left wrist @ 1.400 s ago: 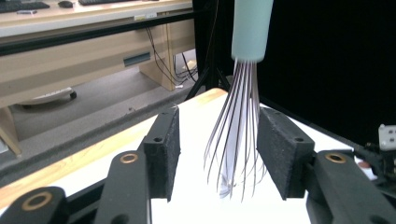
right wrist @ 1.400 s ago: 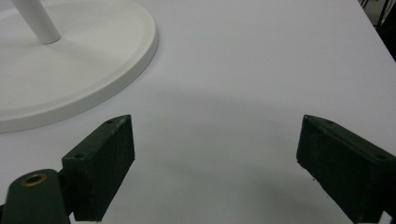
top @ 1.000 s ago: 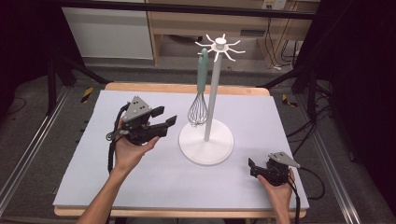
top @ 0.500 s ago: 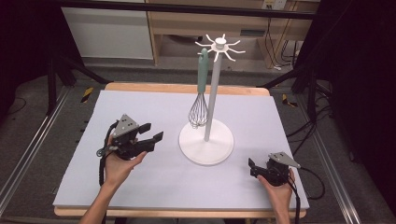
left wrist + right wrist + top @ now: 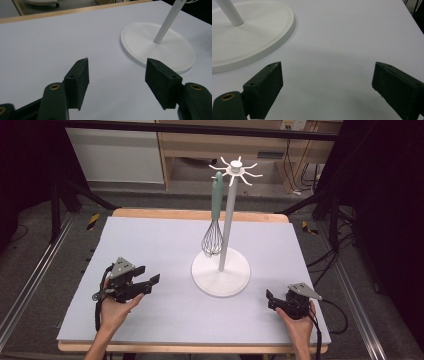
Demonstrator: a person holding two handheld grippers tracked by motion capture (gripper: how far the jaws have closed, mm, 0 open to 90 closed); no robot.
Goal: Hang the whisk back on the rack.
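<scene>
Both grippers empty, whisk hanging on the stand

We see the left gripper [image 5: 150, 282] low over the table [image 5: 150, 245], its jaws wide and just been opening with nothing between them; the right gripper [image 5: 270, 299] rests spread and empty near the stand [image 5: 220, 279], where the whisk [image 5: 213, 237] hangs from a hook.
</scene>
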